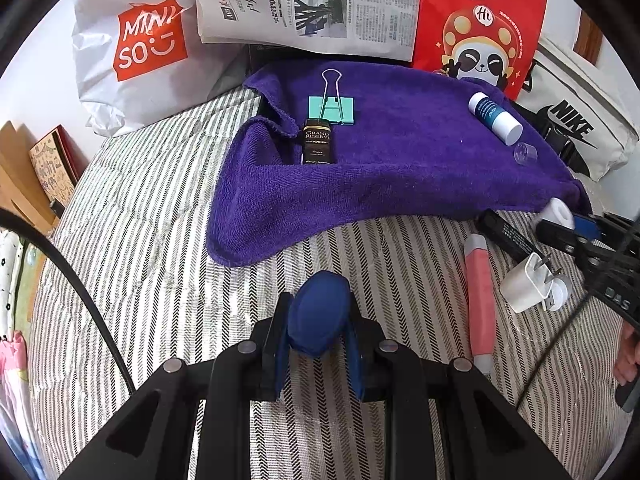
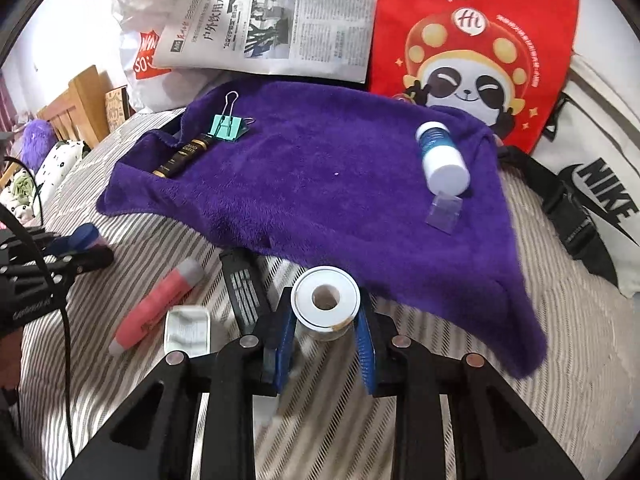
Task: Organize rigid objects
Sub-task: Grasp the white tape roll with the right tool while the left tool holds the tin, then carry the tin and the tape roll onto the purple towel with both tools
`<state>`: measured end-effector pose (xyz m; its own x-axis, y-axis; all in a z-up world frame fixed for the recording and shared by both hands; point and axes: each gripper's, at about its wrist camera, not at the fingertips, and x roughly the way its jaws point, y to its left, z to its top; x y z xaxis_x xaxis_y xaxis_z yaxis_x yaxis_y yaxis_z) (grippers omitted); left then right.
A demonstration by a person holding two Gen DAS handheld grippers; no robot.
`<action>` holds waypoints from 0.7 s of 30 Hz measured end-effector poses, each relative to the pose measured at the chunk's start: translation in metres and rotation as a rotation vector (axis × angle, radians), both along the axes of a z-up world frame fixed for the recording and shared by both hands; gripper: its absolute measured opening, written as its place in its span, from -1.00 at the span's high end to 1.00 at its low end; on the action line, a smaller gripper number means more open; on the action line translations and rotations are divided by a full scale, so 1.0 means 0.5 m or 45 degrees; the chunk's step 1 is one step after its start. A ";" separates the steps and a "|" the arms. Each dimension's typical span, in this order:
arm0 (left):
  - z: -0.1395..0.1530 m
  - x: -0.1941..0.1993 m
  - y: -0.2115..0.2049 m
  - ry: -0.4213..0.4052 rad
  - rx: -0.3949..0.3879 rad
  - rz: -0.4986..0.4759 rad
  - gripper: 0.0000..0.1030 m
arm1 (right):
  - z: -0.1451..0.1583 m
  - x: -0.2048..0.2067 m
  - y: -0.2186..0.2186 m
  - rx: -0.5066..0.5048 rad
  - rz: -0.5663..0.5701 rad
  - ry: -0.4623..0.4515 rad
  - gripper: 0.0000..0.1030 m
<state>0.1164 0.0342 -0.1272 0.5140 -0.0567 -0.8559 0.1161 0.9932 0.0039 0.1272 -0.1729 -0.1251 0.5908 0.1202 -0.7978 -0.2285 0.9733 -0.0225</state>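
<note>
My left gripper [image 1: 318,320] is shut on a dark blue oval object [image 1: 318,314], held above the striped bedsheet just in front of the purple towel [image 1: 400,168]. My right gripper [image 2: 326,320] is shut on a white tape roll [image 2: 325,300] at the towel's near edge [image 2: 320,200]. On the towel lie a teal binder clip [image 1: 332,109], a small dark bottle [image 1: 317,142], a white and blue bottle [image 1: 495,117] and a clear cap [image 1: 525,153]. On the sheet lie a pink marker [image 1: 480,300], a white charger plug [image 1: 528,282] and a black flat object [image 1: 506,236].
A newspaper [image 1: 308,4], a white Miniso bag [image 1: 140,44], a red panda bag [image 1: 480,24] and a white Nike bag [image 1: 576,128] stand behind the towel. A wooden bed frame [image 2: 76,104] and plush toys [image 2: 36,140] are at the left. A black cable [image 1: 80,292] crosses the left side.
</note>
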 end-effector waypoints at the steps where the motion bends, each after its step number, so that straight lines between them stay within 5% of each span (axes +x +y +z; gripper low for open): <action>1: 0.000 0.000 0.000 0.001 0.001 0.000 0.55 | 0.004 -0.008 -0.008 -0.003 -0.013 -0.001 0.45; 21: 0.010 0.004 0.021 0.054 -0.089 0.022 0.57 | 0.020 -0.105 -0.099 0.056 -0.094 0.036 0.45</action>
<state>0.1183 0.0447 -0.1222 0.4785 -0.1084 -0.8714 0.0976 0.9928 -0.0699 0.0748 -0.2225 -0.1151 0.5764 0.1127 -0.8093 -0.1563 0.9874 0.0262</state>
